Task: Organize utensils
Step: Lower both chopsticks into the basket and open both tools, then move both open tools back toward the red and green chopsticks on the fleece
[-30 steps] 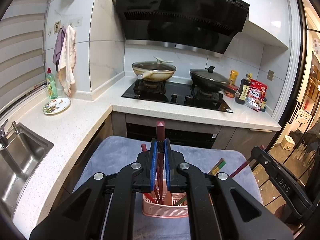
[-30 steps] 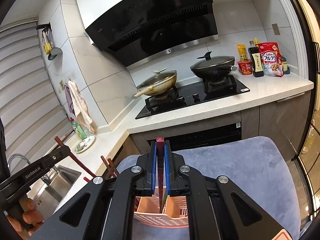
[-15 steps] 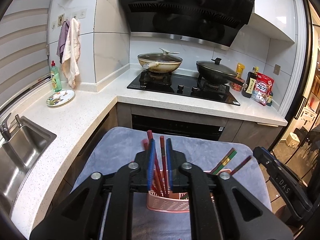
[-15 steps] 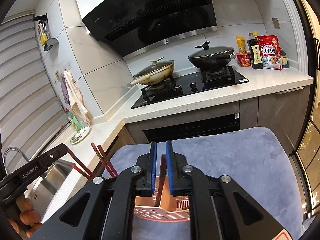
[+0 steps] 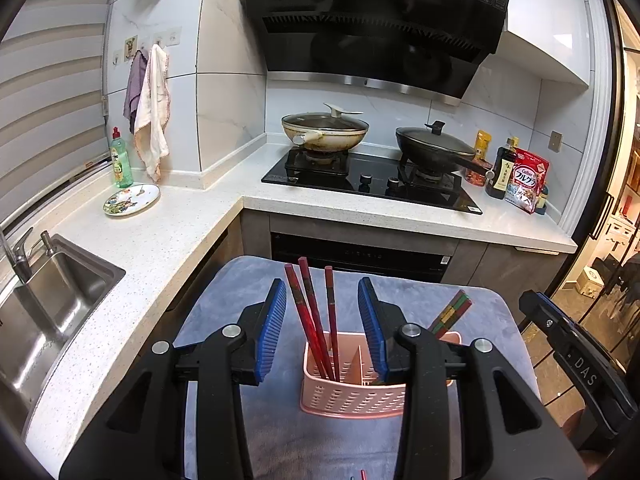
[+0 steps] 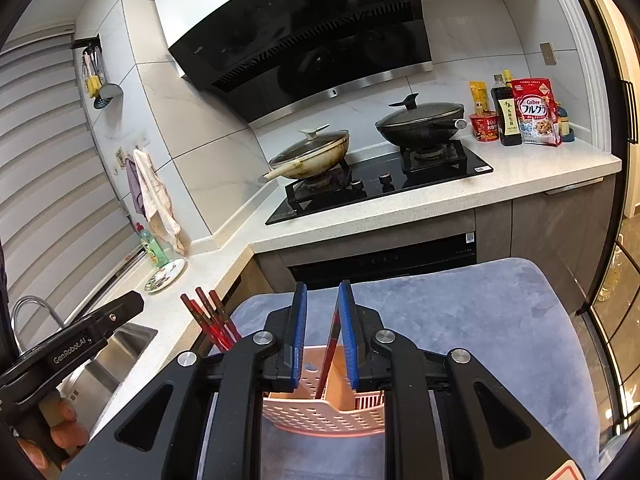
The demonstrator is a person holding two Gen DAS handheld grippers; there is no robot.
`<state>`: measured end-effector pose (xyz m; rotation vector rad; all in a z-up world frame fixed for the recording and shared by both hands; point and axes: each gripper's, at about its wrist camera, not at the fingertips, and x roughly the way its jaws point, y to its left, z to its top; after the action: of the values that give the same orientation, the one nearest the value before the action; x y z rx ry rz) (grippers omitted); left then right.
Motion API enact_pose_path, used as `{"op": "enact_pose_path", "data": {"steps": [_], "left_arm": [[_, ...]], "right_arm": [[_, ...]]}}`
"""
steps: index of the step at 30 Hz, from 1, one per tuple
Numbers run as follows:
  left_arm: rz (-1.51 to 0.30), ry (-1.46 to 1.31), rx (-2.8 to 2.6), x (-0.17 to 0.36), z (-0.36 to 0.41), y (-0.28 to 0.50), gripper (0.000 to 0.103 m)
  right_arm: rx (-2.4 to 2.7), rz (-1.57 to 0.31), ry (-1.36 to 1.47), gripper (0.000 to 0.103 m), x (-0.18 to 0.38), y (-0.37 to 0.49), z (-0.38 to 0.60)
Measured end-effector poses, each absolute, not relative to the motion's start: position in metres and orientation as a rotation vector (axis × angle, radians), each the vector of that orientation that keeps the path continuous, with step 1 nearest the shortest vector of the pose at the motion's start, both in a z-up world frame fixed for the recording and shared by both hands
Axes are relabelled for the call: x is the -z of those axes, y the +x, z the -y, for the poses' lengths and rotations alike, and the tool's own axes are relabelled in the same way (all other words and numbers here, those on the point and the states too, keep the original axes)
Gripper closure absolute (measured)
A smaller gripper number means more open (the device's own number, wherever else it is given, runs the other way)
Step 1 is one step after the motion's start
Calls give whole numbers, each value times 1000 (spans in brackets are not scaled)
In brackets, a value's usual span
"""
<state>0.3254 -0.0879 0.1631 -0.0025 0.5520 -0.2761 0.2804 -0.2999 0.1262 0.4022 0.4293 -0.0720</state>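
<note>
Right now both tools hang just above the pink utensil basket [image 5: 352,394], which stands on the grey-blue padded surface [image 5: 492,320] in front of the stove counter. The left gripper [image 5: 322,324] is spread wide and grasps nothing; three red chopsticks [image 5: 316,320] stand between its blue pads [image 5: 272,330], leaning slightly left in the basket's left compartment and touching neither pad. The right gripper [image 6: 322,338] is parted more narrowly, and one dark red chopstick [image 6: 329,354] stands in the gap, its lower end down inside the basket. It runs close along the right-hand pad; whether it touches it I cannot tell, but nothing looks pinched. A few multicoloured chopsticks [image 5: 450,312] lean out of the basket's right side, toward the far right.

To my eye this is the drop-off step: sticks set into their slots and let go. A red tip [image 5: 362,474] shows at the near edge of the left view, so more may be waiting. Next, each tool should lift straight up and clear, so the pads do not drag a stick over or tip the light basket, then go for whatever lies loose.
</note>
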Motion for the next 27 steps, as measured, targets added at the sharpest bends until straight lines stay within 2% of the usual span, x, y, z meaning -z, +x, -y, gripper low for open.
{"op": "enact_pose_path", "data": {"steps": [4,9,15,27], "left_arm": [[-544,-1,279,-167,84,313,67],[-532,12,278,-167,77,290,57],[-545,26,273,-150,66,260,57],[-645,53,253,-83,39,192,57]], "right_arm": [[67,-425,396,86,-130,267,298],[52,-432,386,86,-130,243,293],[38,-471,362,86,-109,200,277],[9,-613,262,86,-44,115,237]]}}
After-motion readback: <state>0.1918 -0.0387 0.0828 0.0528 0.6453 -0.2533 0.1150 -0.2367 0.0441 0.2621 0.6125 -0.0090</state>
